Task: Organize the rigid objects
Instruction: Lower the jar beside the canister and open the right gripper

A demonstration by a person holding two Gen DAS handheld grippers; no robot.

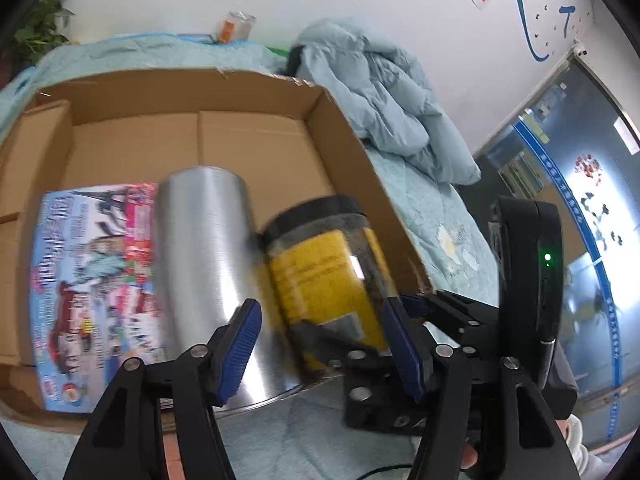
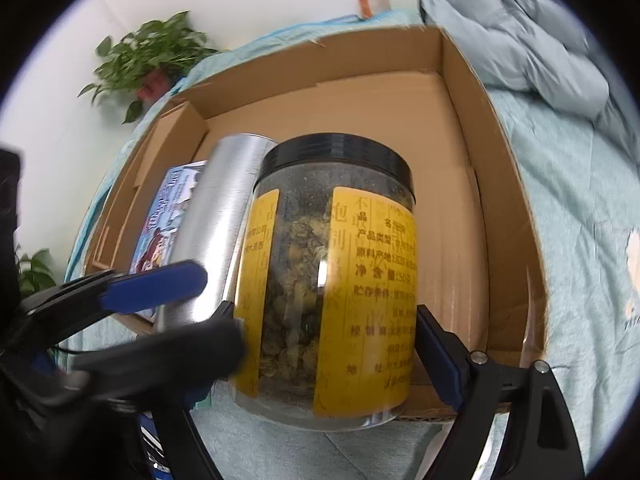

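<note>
A clear jar (image 2: 332, 280) with a black lid and yellow label is clamped between my right gripper's (image 2: 324, 340) blue pads, held over the near edge of an open cardboard box (image 2: 460, 128). The jar also shows in the left wrist view (image 1: 324, 272), blurred, with the right gripper's body (image 1: 400, 380) below it. A silver metal cylinder (image 1: 204, 264) stands beside the jar, touching it. My left gripper (image 1: 324, 344) is open and empty, its pads (image 1: 240, 344) just in front of the cylinder and jar. A colourful printed box (image 1: 92, 288) lies inside the cardboard box at left.
The cardboard box sits on a bed with a light teal cover (image 1: 420, 200). A crumpled pale blue duvet (image 1: 380, 96) lies behind the box at right. A small orange-labelled jar (image 1: 236, 26) stands at the wall. Potted plants (image 2: 148, 56) stand beyond the bed's left side.
</note>
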